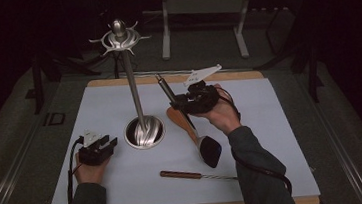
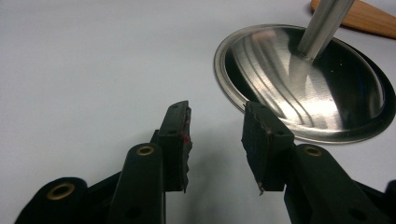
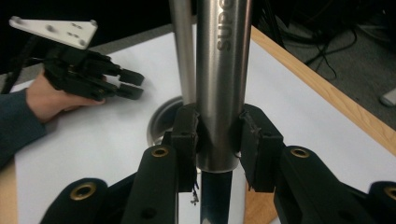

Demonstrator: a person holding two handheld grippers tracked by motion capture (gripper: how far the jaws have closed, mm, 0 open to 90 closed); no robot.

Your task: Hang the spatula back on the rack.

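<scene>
Right hand-held gripper (image 3: 218, 140) clamped on steel handle of black-headed utensil (image 1: 209, 149), lifted tilted above surface (image 1: 271, 123); handle end points up toward utensil stand's pole (image 1: 132, 86), black head hangs low near person. Stand's round steel base (image 2: 303, 88) sits mid-surface. Left hand-held gripper (image 2: 215, 140) rests on surface just left of base, jaws apart, nothing between. Wooden spatula (image 1: 183, 124) lies under lifted utensil. Wood-handled tool (image 1: 196, 176) lies near front edge.

Steel utensil handle (image 3: 223, 84): engraved letters "SUPO", cut off by top edge.
</scene>
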